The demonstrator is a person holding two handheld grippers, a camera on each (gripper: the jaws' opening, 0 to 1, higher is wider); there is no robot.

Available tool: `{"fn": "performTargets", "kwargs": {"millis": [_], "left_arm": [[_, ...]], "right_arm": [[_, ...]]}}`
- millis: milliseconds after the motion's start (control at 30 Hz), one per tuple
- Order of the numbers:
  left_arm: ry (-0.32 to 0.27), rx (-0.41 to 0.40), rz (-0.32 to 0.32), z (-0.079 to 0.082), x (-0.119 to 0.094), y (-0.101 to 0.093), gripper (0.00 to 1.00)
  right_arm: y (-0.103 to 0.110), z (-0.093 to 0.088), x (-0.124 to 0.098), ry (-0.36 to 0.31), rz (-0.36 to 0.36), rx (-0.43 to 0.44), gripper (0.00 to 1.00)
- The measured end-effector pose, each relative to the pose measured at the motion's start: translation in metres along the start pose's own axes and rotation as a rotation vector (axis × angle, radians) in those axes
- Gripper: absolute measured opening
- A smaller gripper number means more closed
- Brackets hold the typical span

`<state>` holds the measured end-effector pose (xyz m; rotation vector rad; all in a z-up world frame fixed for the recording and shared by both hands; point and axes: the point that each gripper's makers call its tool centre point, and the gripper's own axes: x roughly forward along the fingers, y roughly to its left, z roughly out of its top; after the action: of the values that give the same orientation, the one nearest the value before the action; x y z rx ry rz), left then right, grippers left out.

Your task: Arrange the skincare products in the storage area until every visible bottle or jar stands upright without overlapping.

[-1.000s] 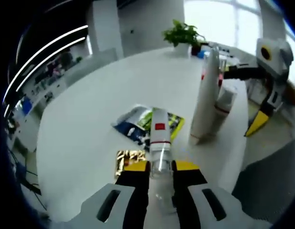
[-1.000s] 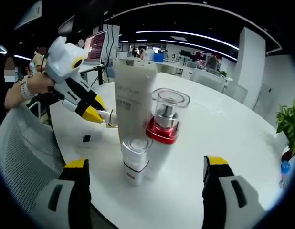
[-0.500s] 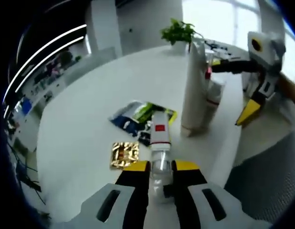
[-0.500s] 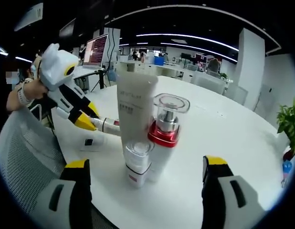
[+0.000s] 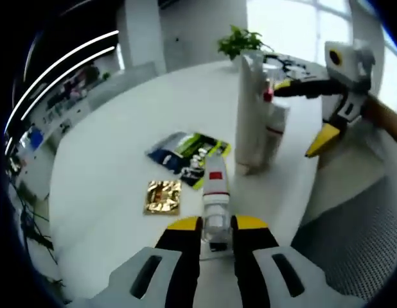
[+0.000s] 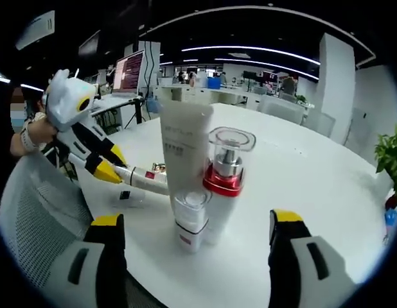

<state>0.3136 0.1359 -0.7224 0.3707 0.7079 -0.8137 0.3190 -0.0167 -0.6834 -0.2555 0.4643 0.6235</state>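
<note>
My left gripper (image 5: 216, 224) is shut on a small white bottle (image 5: 214, 186) with a red label and a clear cap, held lying along the jaws above the white table (image 5: 108, 147). Ahead to the right stand a tall white tube (image 5: 250, 109) and a pump bottle with a red collar (image 5: 274, 119). My right gripper (image 5: 304, 112) is open beside them. In the right gripper view, the tube (image 6: 184, 151), pump bottle (image 6: 225, 176) and a small clear-capped bottle (image 6: 191, 221) stand upright together between my open right gripper (image 6: 194, 221) jaws. The left gripper (image 6: 112, 170) comes in from the left with its bottle (image 6: 147, 179).
A blue-green sachet (image 5: 185, 154) and a gold sachet (image 5: 163, 196) lie flat on the table ahead of the left jaws. A potted plant (image 5: 240, 43) stands at the far edge. A grey mesh chair (image 6: 38, 218) is by the table's near edge, with a person's hand (image 6: 31, 131) behind.
The left gripper, still shut on its small bottle, has shifted so the standing group sits nearer the view's middle. The bottle's end now reaches close to the tube. The right gripper stays open.
</note>
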Motion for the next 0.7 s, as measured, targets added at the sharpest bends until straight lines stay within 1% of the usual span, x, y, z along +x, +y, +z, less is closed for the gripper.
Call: {"fn": "performTargets", "kwargs": {"millis": [133,200,300,367,400,533,633,700], "left_arm": [[-0.001,0.012,-0.012,0.001,-0.001,-0.006,0.14],[0.009,0.033,-0.010,0.000,-0.001,-0.008,0.14],[0.038,0.060,-0.008,-0.004,0.001,-0.010,0.14],[0.038,0.060,-0.017,-0.004,0.001,-0.011,0.14],[0.039,0.058,-0.024,-0.004,0.001,-0.013,0.14],[0.038,0.065,-0.028,-0.001,-0.002,-0.014,0.14],[0.040,0.073,-0.033,0.000,-0.004,-0.016,0.14],[0.040,0.083,-0.034,0.001,-0.006,-0.017,0.14]], "right_arm": [[0.004,0.004,-0.007,-0.023,-0.003,0.005,0.90],[0.007,0.007,-0.011,-0.032,-0.005,-0.013,0.86],[0.013,0.012,-0.018,-0.052,-0.007,-0.038,0.83],[0.016,0.016,-0.022,-0.068,-0.007,-0.044,0.81],[0.018,0.022,-0.025,-0.096,-0.001,-0.048,0.79],[0.021,0.032,-0.034,-0.150,0.011,-0.042,0.72],[0.025,0.036,-0.035,-0.151,0.028,-0.078,0.67],[0.032,0.039,-0.035,-0.149,0.050,-0.111,0.64]]}}
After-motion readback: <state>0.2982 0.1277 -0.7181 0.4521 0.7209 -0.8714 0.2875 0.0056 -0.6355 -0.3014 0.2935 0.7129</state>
